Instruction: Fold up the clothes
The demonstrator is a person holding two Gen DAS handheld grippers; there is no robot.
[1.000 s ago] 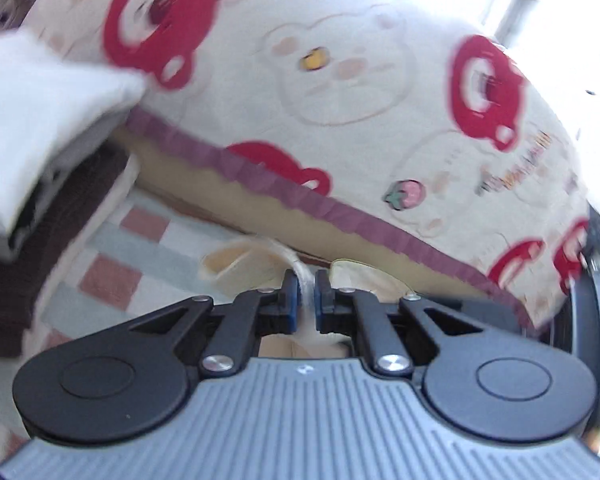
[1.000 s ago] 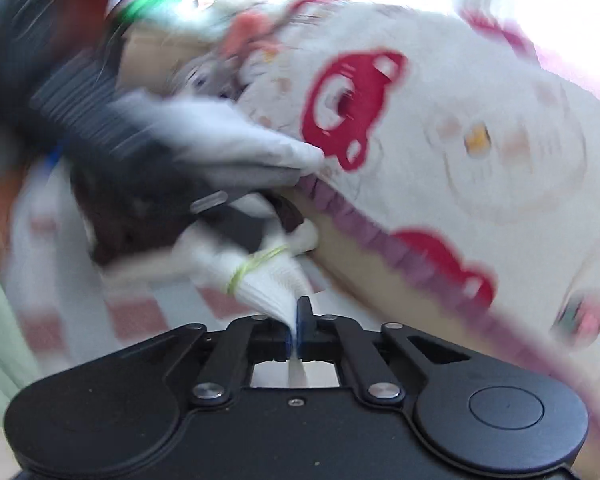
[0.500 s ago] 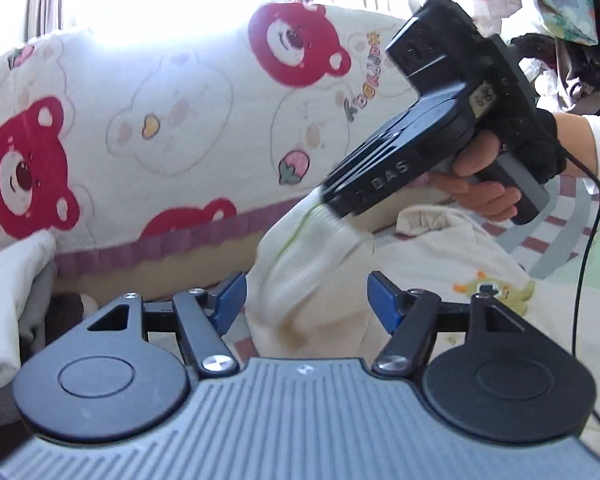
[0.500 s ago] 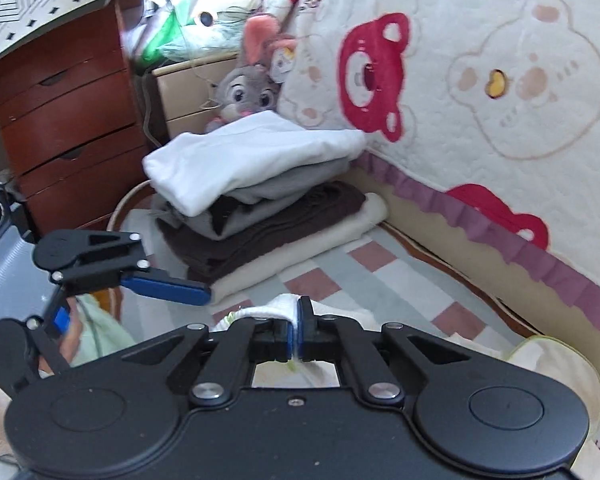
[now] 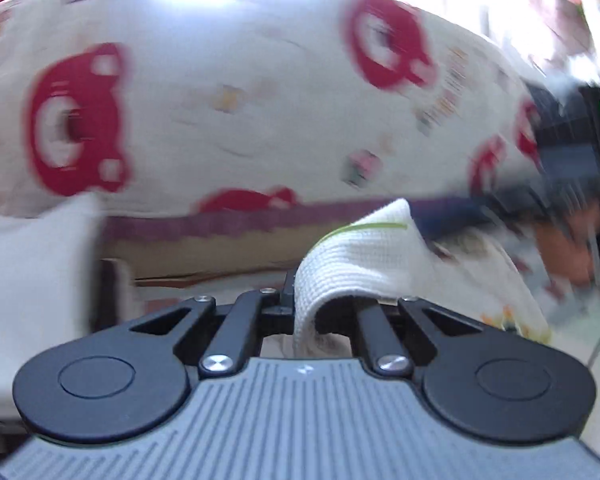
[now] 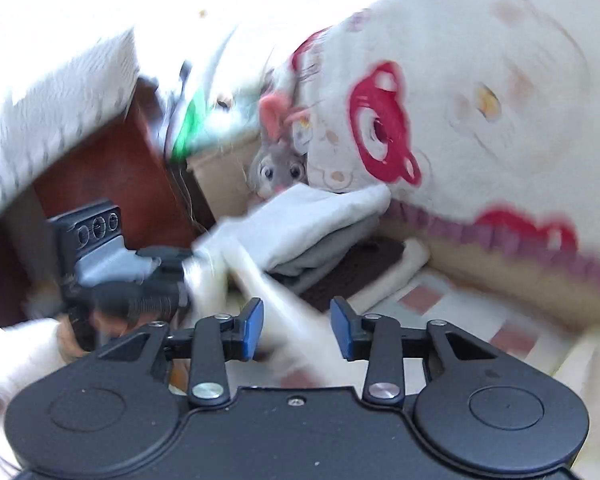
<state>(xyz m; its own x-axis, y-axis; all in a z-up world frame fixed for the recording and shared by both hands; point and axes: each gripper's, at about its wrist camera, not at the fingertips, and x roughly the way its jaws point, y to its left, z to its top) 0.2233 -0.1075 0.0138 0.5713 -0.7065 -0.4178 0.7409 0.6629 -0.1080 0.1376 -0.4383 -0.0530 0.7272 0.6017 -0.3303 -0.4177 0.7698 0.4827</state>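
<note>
No text can be read in either view. The bear-print blanket (image 5: 260, 120) carries a line of orange lettering near its right edge in the left wrist view, beside a red bear face, but motion blur smears it past reading. The plush rabbit (image 6: 278, 160) in the right wrist view wears a pale tag at its ear; its markings are too small and blurred to read.

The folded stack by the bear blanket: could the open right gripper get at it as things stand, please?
Probably yes: the right gripper is open, facing the folded stack; only the cream garment crosses between its fingers.
</note>
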